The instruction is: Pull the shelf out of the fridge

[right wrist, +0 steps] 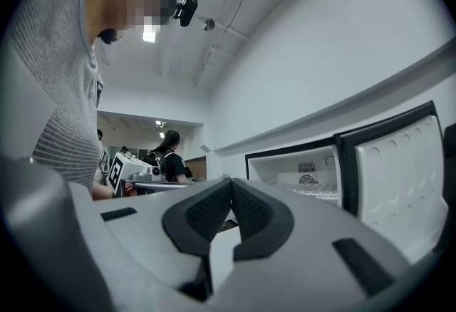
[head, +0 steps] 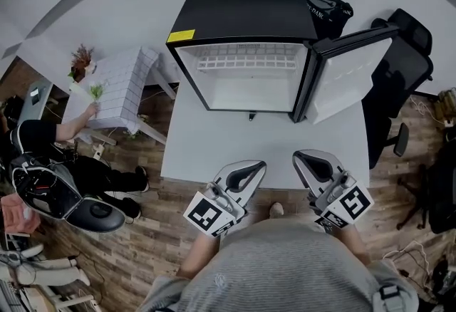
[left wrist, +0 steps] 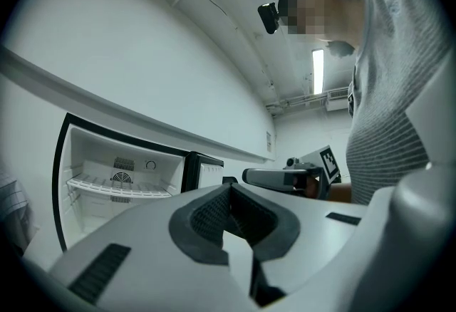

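The black mini fridge [head: 242, 11] stands at the back of the white bench [head: 214, 150], with its door [head: 353, 79] swung wide open at the fridge's right side. The white wire shelf [head: 246, 61] lies inside the fridge, in the upper part of the cavity, and nothing touches it.

Both tools are in front of the fridge, over the bench's near edge and well apart from the opening. The left hand-held gripper [head: 256, 165] is clenched, its dark ribbed pads meeting at the tips with nothing between them. It points toward the fridge's open front. The right hand-held gripper [head: 300, 157] is also clenched and empty. It sits just beside the left one, roughly in line with the fridge's hinge side.

A black office chair [head: 402, 61] stands beyond the open door, and a black bag [head: 328, 4] sits behind the fridge's right rear corner. Off to the fridge's left is a small white table [head: 125, 86] with a plant [head: 80, 60], and a seated person [head: 50, 136] reaches an arm toward the table.
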`<state>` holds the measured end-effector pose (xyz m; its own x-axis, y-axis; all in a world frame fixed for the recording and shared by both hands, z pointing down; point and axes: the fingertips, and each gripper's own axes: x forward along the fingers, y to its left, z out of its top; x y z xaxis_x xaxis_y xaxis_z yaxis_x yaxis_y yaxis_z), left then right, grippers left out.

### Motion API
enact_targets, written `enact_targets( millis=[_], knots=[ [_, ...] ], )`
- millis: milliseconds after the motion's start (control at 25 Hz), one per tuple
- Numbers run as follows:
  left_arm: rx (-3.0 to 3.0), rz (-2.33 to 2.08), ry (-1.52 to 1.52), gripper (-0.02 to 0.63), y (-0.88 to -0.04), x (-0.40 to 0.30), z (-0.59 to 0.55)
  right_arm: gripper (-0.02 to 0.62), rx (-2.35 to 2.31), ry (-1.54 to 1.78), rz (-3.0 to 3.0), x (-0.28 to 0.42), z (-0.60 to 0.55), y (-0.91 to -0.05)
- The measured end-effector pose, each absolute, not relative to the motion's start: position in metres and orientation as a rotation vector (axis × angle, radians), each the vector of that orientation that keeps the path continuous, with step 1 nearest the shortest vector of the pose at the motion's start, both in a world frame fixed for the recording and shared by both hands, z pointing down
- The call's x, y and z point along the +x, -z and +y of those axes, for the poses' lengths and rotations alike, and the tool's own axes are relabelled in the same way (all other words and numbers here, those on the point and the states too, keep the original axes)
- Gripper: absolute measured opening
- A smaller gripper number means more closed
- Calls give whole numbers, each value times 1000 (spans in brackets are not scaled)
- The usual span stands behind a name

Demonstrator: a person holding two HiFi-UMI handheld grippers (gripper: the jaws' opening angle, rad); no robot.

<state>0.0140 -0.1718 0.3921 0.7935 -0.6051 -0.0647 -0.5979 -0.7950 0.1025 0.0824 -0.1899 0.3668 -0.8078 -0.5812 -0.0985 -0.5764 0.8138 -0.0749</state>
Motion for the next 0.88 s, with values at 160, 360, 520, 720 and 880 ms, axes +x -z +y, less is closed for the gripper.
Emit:
enact_targets(
  millis=[160, 360, 520, 720, 880],
  knots=[
    [2908, -1012, 157, 11, -390, 22, -192, 12, -901, 58, 2892, 95, -208, -371],
    [2902, -1048, 149, 11, -393, 25, -205, 12, -876, 53, 2900, 97, -220, -374],
    [2900, -1037, 153, 11, -395, 26, -212, 12, -876, 57, 2904, 94, -226, -376],
    [2906, -991, 142, 11, -399, 22, -225, 12, -912, 56, 2892, 89, -235, -377],
    [2893, -953, 144, 11, -400, 13, -240, 12, -952, 55, 2879, 83, -243, -374]
  ],
)
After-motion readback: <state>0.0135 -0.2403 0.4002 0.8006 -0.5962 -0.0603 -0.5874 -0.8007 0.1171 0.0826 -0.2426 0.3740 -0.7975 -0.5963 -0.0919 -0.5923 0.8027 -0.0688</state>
